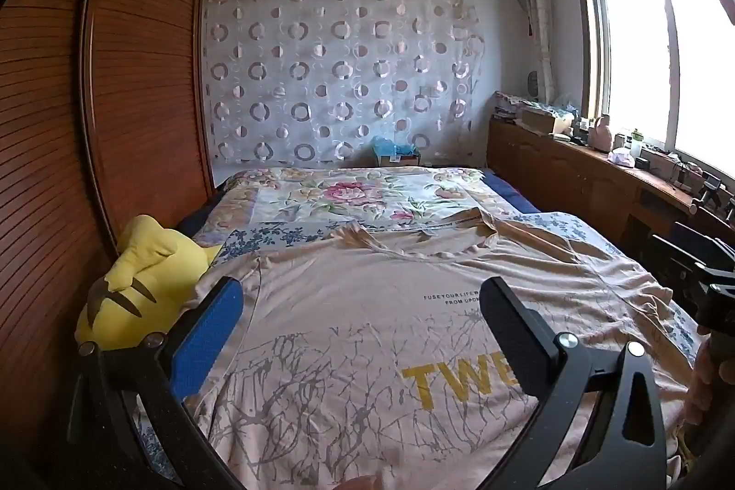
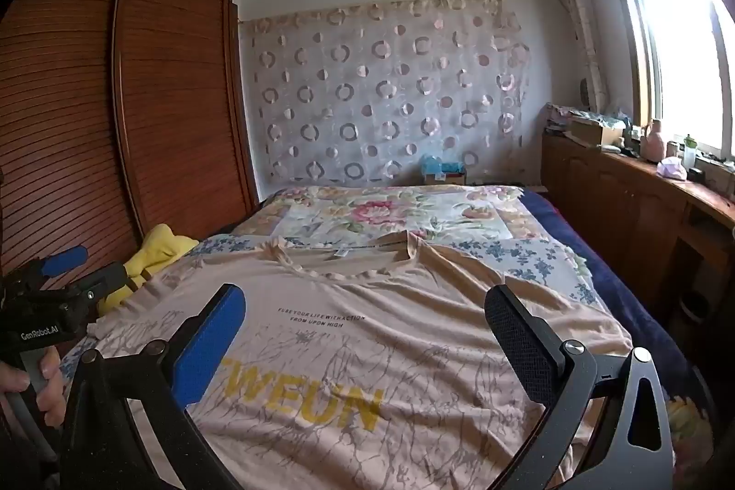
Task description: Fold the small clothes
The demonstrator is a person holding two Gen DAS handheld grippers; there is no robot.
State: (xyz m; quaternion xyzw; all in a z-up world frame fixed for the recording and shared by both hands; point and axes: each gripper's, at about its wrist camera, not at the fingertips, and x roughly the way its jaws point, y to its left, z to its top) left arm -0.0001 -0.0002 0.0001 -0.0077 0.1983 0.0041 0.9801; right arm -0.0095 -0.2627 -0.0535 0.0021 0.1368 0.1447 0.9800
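A beige T-shirt (image 1: pixel 367 334) (image 2: pixel 390 334) with yellow letters and grey branch print lies spread flat, front up, on the bed, collar toward the far wall. My left gripper (image 1: pixel 363 297) hovers over the shirt's left half, jaws wide open with nothing between them. My right gripper (image 2: pixel 367 301) hangs above the shirt's middle, also open and empty. In the right wrist view the left gripper (image 2: pixel 73 269) shows at the left edge, held by a hand (image 2: pixel 41 380). The right gripper's body (image 1: pixel 707 283) shows at the right edge of the left wrist view.
A yellow plush toy (image 1: pixel 138 288) (image 2: pixel 156 251) lies at the bed's left edge beside the wooden wardrobe (image 1: pixel 138 99). A floral quilt (image 1: pixel 358 196) covers the far half of the bed. A cluttered wooden sideboard (image 1: pixel 597 168) runs under the window on the right.
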